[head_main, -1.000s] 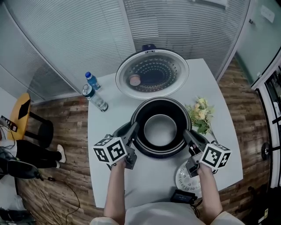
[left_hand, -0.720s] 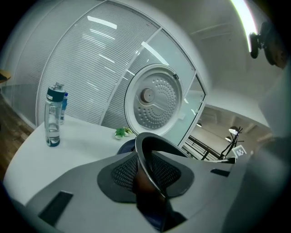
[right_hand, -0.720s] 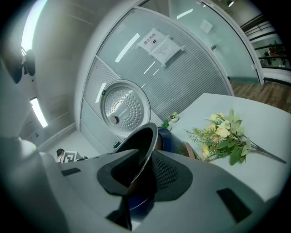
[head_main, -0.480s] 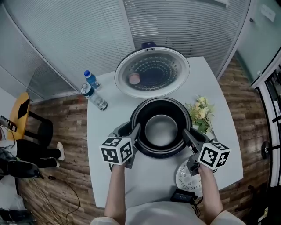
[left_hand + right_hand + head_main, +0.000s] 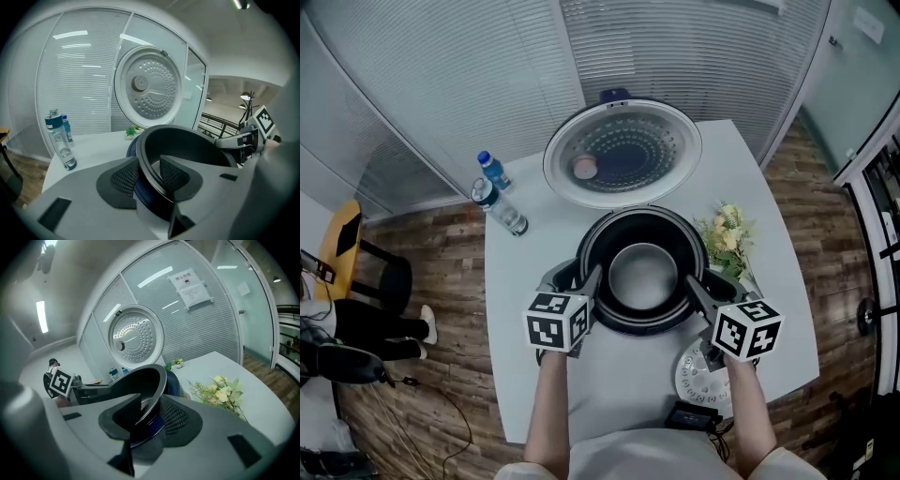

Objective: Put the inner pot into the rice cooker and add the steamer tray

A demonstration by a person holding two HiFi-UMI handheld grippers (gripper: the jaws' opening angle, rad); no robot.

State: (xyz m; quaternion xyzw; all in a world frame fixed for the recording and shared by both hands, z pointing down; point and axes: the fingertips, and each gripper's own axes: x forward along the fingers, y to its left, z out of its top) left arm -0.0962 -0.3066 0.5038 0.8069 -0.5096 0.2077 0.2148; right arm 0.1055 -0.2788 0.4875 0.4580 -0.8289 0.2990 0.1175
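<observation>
1. At the centre of the tabletop [image 5: 534,272], the inner pot [image 5: 642,277] sits down inside the rice cooker [image 5: 639,330]. It has a dark wall and a pale grey bottom, w/ nothing in it.
2. The cooker's lid [image 5: 623,155] stands open behind the pot, its perforated inner plate facing the head view.
3. The left gripper [image 5: 589,281] is at the pot's left rim. In the left gripper view the rim runs betw. the two mesh pads [image 5: 124,178], one outside the wall & one inside. The jaws are opening and the pads aren't pressing on the rim, so the grip is let go.
4. The right gripper [image 5: 698,286] mirrors it at the right rim, w/ the rim betw. its jaws. One pad [image 5: 176,416] is just beside the cooker's blue body and the other is inside the pot's wall. These jaws are opening too & the pot is released.
5. The steamer tray [image 5: 694,380], a white round disc w/ holes, lies flat on the tabletop at the near right, apart from the cooker. It's partly hidden under the right gripper's marker cube [image 5: 747,328] and the forearm.
6. A small black item [image 5: 692,418] lies at the tabletop's near edge, just beside the tray; can't tell what it is.
7. Two water bottles [image 5: 502,208] stand upright side by side at the left rear, well apart from the cooker.
8. A flower sprig [image 5: 727,239], yellow-white w/ green leaves, lies just right of the cooker.
</observation>
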